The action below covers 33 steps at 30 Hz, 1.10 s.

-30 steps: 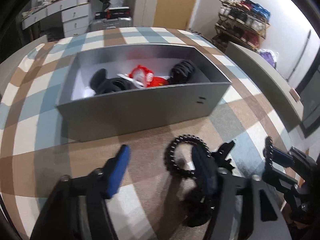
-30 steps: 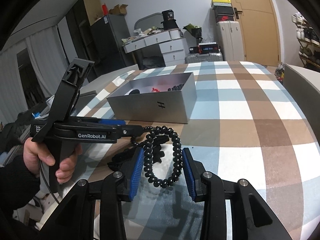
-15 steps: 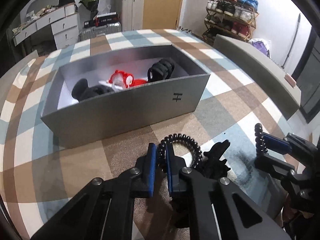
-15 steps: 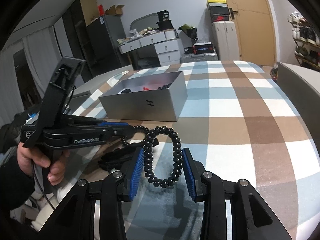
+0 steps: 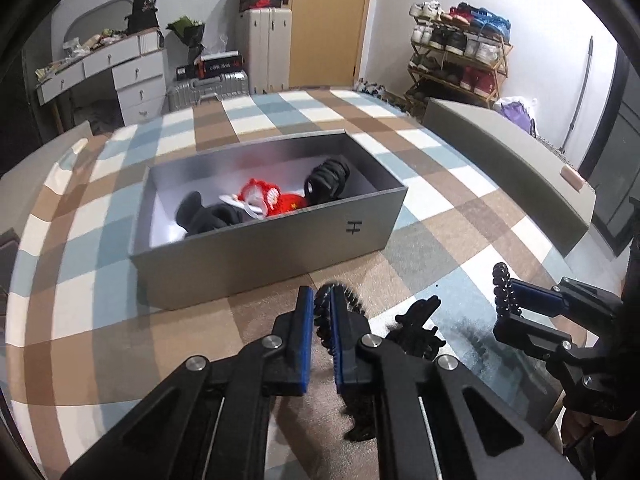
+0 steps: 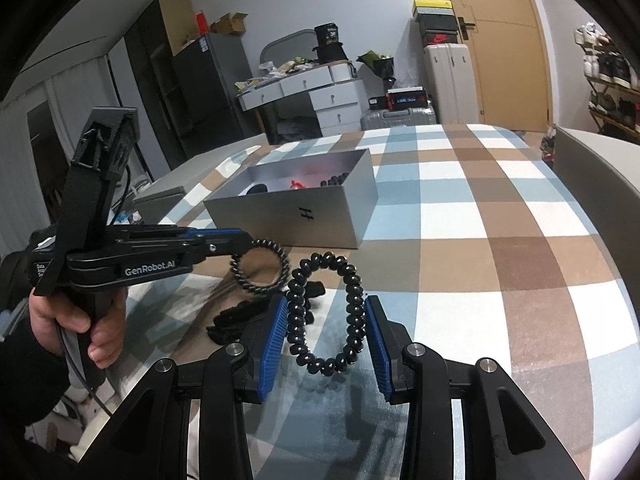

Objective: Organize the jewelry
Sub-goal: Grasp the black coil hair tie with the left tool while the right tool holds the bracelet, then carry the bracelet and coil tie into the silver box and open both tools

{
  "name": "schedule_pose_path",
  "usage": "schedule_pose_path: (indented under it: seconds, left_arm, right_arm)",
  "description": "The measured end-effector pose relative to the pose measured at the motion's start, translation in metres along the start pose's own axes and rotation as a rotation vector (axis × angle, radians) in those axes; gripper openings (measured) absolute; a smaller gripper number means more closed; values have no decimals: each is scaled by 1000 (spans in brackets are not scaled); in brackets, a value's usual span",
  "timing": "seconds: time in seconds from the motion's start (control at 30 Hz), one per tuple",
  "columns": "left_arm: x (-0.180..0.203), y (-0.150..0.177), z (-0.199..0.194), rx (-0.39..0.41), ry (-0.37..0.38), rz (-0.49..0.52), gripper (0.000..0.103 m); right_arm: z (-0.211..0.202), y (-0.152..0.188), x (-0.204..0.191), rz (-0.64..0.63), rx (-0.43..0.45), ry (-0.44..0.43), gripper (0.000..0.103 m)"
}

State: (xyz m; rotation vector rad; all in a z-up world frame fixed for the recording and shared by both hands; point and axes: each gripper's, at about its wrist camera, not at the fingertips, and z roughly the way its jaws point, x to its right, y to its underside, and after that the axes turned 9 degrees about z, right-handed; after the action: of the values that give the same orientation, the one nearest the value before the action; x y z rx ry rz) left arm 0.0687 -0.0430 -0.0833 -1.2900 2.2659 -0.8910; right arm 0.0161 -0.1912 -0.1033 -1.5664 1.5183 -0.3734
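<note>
My left gripper (image 5: 321, 312) is shut on a thin black beaded bracelet (image 6: 259, 266), lifted just off the checked cloth in front of the grey box (image 5: 256, 252). In the right wrist view that left gripper (image 6: 244, 242) pinches the ring at its upper left. My right gripper (image 6: 327, 320) is shut on a chunkier black beaded bracelet (image 6: 352, 304), held upright between its blue pads (image 6: 276, 336). The box holds black bead pieces (image 5: 326, 178), a red item (image 5: 266, 200) and a dark pouch (image 5: 200, 214). More black jewelry (image 5: 416, 332) lies on the cloth beside the left gripper.
A checked cloth (image 6: 500, 216) covers the table. A grey padded bench edge (image 5: 508, 160) runs along the right. Behind are drawers (image 5: 132, 76), suitcases (image 5: 266, 48) and a shoe rack (image 5: 460, 56). A hand (image 6: 92, 320) grips the left tool's handle.
The left gripper's jaws went from wide apart to shut on the thin bracelet, then rose with it off the cloth. The right gripper and its bracelet kept still.
</note>
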Motion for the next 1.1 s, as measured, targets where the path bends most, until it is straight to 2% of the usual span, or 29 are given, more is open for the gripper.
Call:
schedule_pose_path:
  seconds: [0.13, 0.27, 0.4, 0.53, 0.6, 0.63, 0.67, 0.77, 0.9, 1.0, 1.1]
  left_arm:
    - [-6, -1, -17, 56, -13, -15, 3]
    - [-14, 3, -18, 58, -22, -30, 3]
    - [-23, 9, 1, 2, 6, -70, 3]
    - [-23, 10, 12, -37, 34, -76, 8]
    - [-21, 8, 19, -59, 41, -62, 22]
    - [-21, 9, 21, -70, 39, -63, 33]
    - [-22, 9, 26, -85, 50, -69, 36]
    - [-23, 11, 30, -103, 47, -80, 36]
    - [-17, 14, 31, -115, 21, -32, 35]
    - [-9, 14, 30, -139, -56, 31, 6]
    - [-6, 15, 26, -151, -44, 32, 5]
  right_arm:
    - [-3, -3, -2, 5, 11, -1, 38]
    - [-4, -5, -6, 3, 10, -3, 38]
    - [-5, -5, -15, -15, 14, -6, 40]
    - [-3, -5, -22, -34, 9, -8, 40]
    - [-2, -4, -23, -44, 5, -4, 40]
    - [-2, -4, -24, -48, 2, -1, 41]
    - [-1, -4, -24, -48, -1, 0, 41]
    - [-1, -5, -23, -44, -2, 4, 41]
    - [0, -6, -23, -42, -4, 6, 41]
    - [0, -6, -24, -43, -4, 5, 41]
    - [0, -5, -24, -44, -3, 4, 41]
